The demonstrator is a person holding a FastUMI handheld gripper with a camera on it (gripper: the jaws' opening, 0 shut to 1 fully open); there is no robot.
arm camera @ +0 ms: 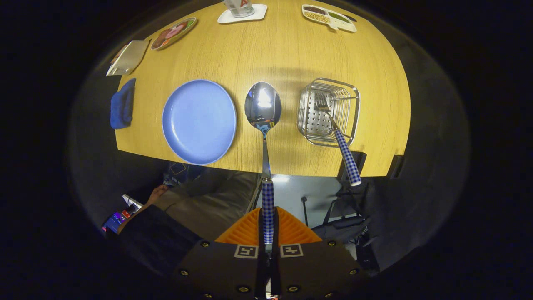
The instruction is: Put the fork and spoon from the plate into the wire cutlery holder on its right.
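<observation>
My gripper (267, 233) is shut on the spoon (263, 109) by its blue-checked handle. The spoon points straight ahead, its shiny bowl hanging above the wooden table (283, 54) between the blue plate (199, 121) and the wire cutlery holder (329, 111). The plate lies bare to the left of the spoon bowl. The fork (338, 139) stands tines-down inside the holder, to the right of the spoon, its checked handle leaning out over the holder's near rim.
A blue cloth (122, 104) lies left of the plate. Beyond it sit a tan pad (128, 57) and an oval picture plate (173, 33). At the far edge stand a glass on a white coaster (242, 11) and a divided snack tray (329, 17). A person's arm (143, 208) shows below the table.
</observation>
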